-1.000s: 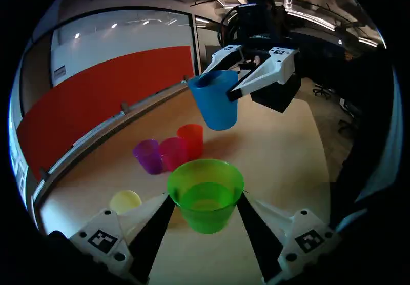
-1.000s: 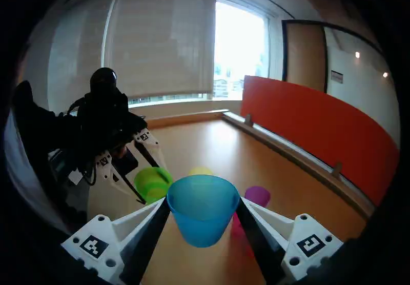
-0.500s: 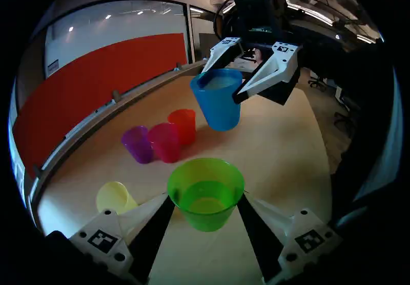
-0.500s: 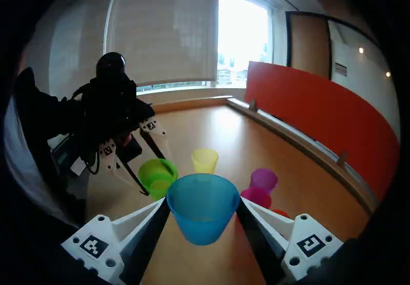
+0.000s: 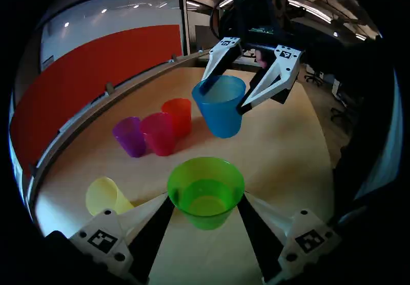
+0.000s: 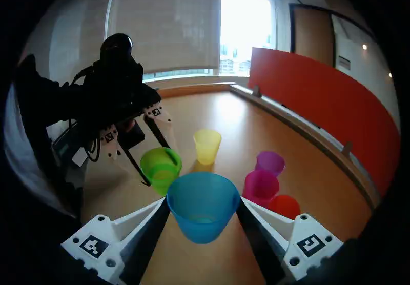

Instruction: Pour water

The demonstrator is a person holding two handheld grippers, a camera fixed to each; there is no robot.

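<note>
In the left gripper view my left gripper (image 5: 206, 203) is shut on a green cup (image 5: 206, 190) with some liquid in its bottom. Beyond it my right gripper (image 5: 221, 98) is shut on a blue cup (image 5: 220, 105), held upright just above the wooden table (image 5: 287, 141). The right gripper view has the blue cup (image 6: 203, 214) between my right gripper's (image 6: 203, 210) fingers, a little liquid at its bottom. Across from it my left gripper (image 6: 156, 167) holds the green cup (image 6: 161, 169), with a dark hand behind.
Purple (image 5: 129, 136), pink (image 5: 159, 133) and orange (image 5: 177, 116) cups stand clustered left of the blue cup; a yellow cup (image 5: 104, 195) sits near my left finger. In the right gripper view: yellow (image 6: 206, 145), purple (image 6: 269, 163), pink (image 6: 260, 186), orange (image 6: 284, 206). A red partition (image 5: 77, 75) lines the table's edge.
Both grippers have tilted downward and the blue cup has come lower toward the table, staying upright. The cups on the table show more fully in both views.
</note>
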